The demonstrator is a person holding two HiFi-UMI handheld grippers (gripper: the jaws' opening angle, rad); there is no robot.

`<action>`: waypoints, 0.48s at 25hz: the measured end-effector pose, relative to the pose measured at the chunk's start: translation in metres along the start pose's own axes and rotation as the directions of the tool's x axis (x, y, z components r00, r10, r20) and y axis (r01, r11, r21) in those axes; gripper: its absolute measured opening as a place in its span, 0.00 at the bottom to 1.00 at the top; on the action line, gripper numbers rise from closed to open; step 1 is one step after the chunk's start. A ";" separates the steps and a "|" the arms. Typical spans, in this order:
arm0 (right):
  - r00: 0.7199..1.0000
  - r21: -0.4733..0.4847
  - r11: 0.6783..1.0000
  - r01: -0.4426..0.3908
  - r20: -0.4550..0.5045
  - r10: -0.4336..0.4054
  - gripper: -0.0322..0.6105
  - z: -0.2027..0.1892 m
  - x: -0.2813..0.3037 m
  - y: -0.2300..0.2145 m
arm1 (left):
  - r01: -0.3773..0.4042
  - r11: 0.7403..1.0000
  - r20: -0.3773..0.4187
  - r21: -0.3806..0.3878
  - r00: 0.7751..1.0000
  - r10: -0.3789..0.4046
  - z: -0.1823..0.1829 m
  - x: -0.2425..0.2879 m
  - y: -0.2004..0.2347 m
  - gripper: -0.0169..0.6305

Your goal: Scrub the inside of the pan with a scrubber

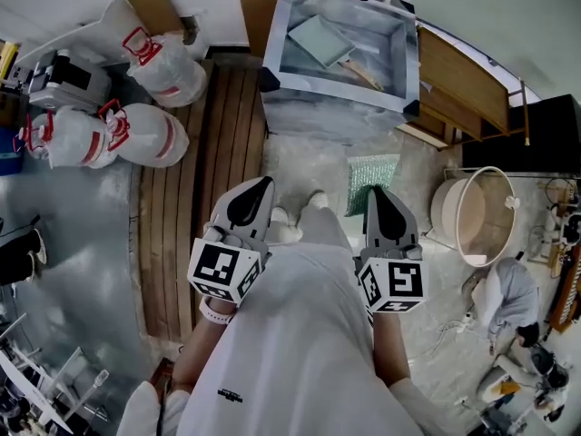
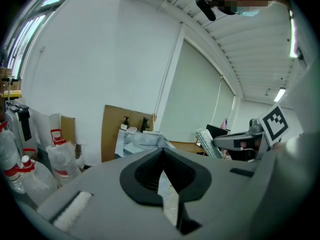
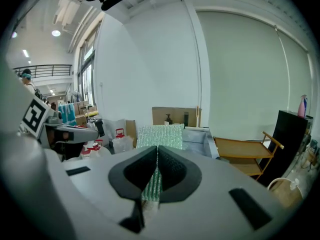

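The pan lay up at twelve o'clock in the head view, a pale blue-green square one sitting inside the grey-lined tub, its wooden handle pointing toward four o'clock, and nothing of ours was touching it. Down from there at six o'clock of the tub, well apart from it, we had the scrubber, a glittery green pad, and the right gripper view showed it plainly, pinched between the dark pads and standing up past the tips. So the right gripper was clamped on that scrubber, its jaws nearly together around the thin pad. At nine o'clock of it, across our white shirt, the left gripper pointed the same way, and its own view showed its tips pressed together with nothing between them. Further out, wooden slats ran along the floor at nine o'clock, water jugs with red handles stood at ten o'clock, a wooden cart sat at two o'clock, and a round white basin rested at three o'clock.
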State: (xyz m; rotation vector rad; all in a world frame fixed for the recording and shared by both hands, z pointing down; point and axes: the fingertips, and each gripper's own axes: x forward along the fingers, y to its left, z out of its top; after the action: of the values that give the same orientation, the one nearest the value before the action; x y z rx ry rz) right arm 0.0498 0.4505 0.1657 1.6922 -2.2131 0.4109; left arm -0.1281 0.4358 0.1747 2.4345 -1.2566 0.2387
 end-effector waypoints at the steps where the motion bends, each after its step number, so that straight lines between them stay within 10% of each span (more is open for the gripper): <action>1: 1.000 -0.003 1.000 -0.003 -0.003 0.003 0.07 0.002 0.007 0.000 | 0.002 1.000 0.002 0.000 1.000 -0.002 0.004 0.006 0.005 0.03; 12: 1.000 0.056 0.998 -0.010 -0.003 0.010 0.07 0.033 0.112 -0.040 | 0.019 1.000 -0.038 0.023 0.999 -0.018 0.038 0.105 0.050 0.03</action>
State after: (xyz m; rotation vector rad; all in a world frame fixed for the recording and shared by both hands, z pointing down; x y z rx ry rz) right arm 0.0581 0.3289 0.1844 1.7079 -2.2285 0.4820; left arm -0.1084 0.3154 0.1875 2.4485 -1.2209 0.2942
